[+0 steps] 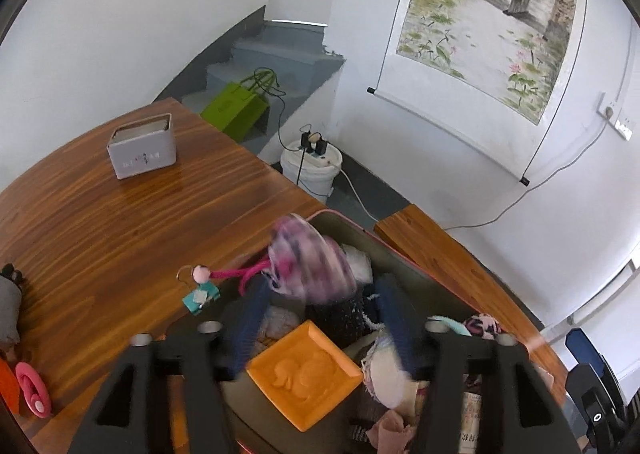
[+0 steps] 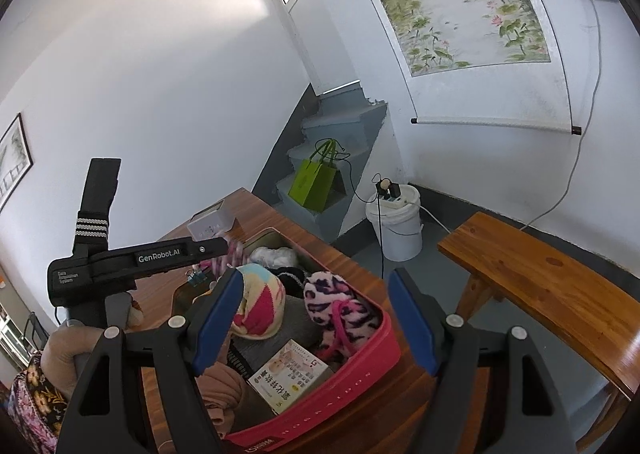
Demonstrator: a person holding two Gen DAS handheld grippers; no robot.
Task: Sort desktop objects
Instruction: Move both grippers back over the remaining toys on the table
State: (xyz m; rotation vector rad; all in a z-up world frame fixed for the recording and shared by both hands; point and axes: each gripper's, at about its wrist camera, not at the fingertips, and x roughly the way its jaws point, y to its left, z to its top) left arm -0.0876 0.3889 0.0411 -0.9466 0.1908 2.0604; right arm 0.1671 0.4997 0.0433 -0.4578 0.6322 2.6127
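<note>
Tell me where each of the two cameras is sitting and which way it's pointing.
Left wrist: on the left hand-held gripper, above the red bin's near end, facing a wooden table and grey box; its open fingers show.
Right wrist: on the right hand-held gripper, over the bin, facing a bench; its open fingers, the other gripper and a sleeve show.
Shared: bin, box, green bag, white bucket, scroll painting.

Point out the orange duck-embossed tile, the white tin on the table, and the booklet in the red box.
orange tile [image 1: 306, 372], left wrist view, embossed top face.
white tin [image 1: 142, 156], left wrist view, front wall.
booklet [image 2: 290, 374], right wrist view, cover.
</note>
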